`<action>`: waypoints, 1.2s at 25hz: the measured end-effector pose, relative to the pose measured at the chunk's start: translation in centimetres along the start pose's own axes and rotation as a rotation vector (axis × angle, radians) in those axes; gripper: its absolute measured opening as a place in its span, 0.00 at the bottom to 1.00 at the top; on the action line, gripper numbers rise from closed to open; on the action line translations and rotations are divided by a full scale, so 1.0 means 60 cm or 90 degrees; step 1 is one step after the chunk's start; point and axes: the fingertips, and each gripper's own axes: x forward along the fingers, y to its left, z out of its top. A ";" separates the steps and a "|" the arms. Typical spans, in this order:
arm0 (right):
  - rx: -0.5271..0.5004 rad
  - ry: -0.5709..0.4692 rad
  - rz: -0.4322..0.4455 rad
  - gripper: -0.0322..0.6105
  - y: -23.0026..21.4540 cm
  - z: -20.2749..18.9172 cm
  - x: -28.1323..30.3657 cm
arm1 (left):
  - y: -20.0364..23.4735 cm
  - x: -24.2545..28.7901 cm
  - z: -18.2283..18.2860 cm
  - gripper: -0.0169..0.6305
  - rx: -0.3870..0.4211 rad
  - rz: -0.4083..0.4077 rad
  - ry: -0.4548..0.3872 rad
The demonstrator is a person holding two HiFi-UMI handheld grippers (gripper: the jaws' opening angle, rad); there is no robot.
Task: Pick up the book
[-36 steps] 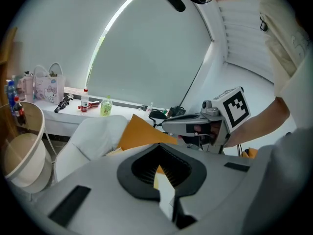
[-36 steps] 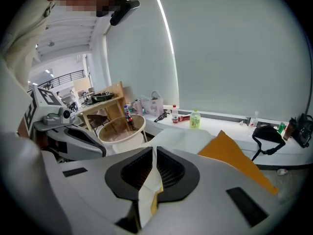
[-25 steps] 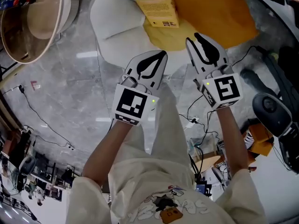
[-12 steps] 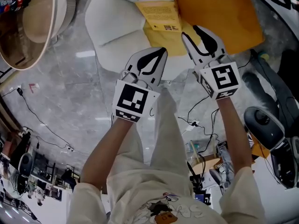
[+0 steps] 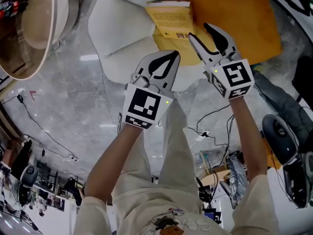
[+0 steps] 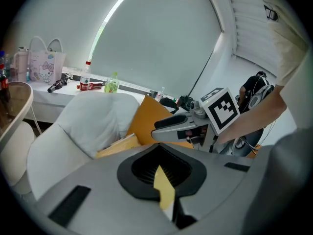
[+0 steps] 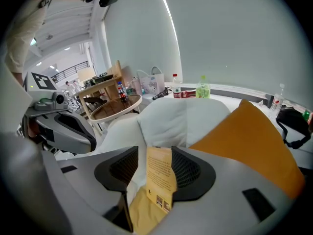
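A yellow book (image 5: 173, 17) lies on the seat of a white armchair (image 5: 117, 28), partly on a mustard pad (image 5: 168, 42) and against an orange cushion (image 5: 234, 13). My right gripper (image 5: 202, 33) hovers just short of the book's near right corner, its jaws opening with nothing touched. In the right gripper view the book (image 7: 160, 173) shows through the gap between the jaws. My left gripper (image 5: 171, 57) is shut and empty, over the seat's front edge, left of the right one. The left gripper view shows the book's edge (image 6: 117, 145) beyond the closed jaws.
A round wooden side table (image 5: 49, 23) with a white rim stands left of the armchair. Cables (image 5: 210, 116) trail over the grey marble floor. Dark bags and gear (image 5: 288, 131) lie at the right. Bottles (image 7: 201, 89) stand on a ledge behind the chair.
Both grippers have moved toward the armchair and the book. The right gripper's jaws have spread apart. The left gripper's jaws stay together.
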 end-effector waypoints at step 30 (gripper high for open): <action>-0.084 0.141 0.046 0.52 -0.081 -0.094 0.185 | 0.082 0.034 -0.083 0.02 -0.014 -0.012 0.029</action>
